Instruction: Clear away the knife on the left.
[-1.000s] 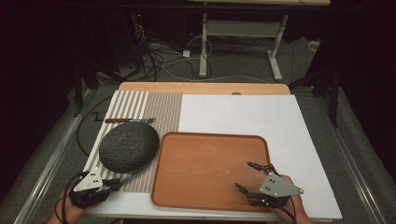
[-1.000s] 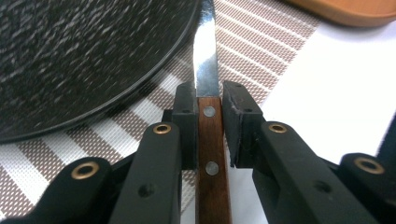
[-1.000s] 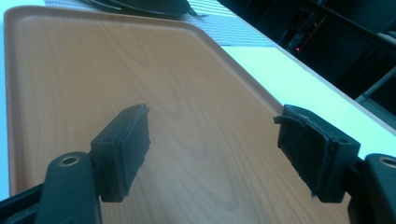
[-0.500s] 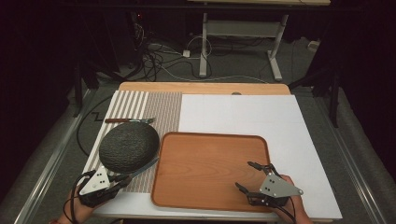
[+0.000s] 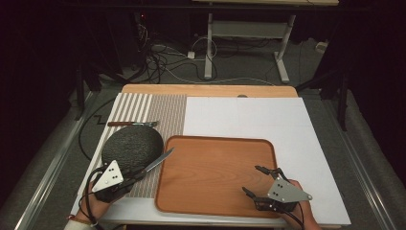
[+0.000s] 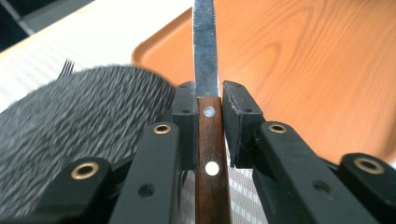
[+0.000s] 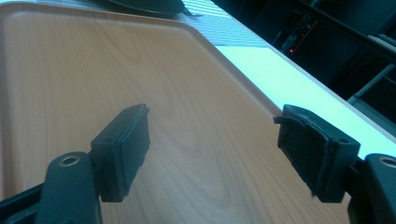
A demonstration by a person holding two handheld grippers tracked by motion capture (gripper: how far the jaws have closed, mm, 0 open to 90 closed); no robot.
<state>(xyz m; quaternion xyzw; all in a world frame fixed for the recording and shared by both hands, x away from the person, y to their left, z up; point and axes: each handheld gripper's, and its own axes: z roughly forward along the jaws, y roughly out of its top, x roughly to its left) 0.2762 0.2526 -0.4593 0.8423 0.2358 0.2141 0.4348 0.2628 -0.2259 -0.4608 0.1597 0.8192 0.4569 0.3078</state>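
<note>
A steak knife with a brown riveted wooden handle and a serrated steel blade is found clamped in the left tool, both pads pressed flat against the handle just behind the blade. In the high view the knife is seen near the front left corner of the desk, held clear of the striped grey-and-white placemat; its tip is directed at the left rim of the rectangular wooden tray and lies at or just over that rim. Whether the tip touches the rim cannot be told.

The right tool is observed released, its jaws spread wide with nothing between them, above the front right part of the tray. The same is confirmed in the right gripper view, where bare wood is seen between the pads.

The pick-up is judged complete; transfer to the tray appears to be in hand, with placement and release outstanding.

Containers: the tray is recorded as empty. The dark grey speckled round dish, lying on the placemat just left of the tray, appears domed; whether it is inverted or holds anything cannot be determined. A second wooden-handled utensil, apparently a fork, is noted on the placemat beyond the dish, towards the rear left of the desk, untouched.
</note>
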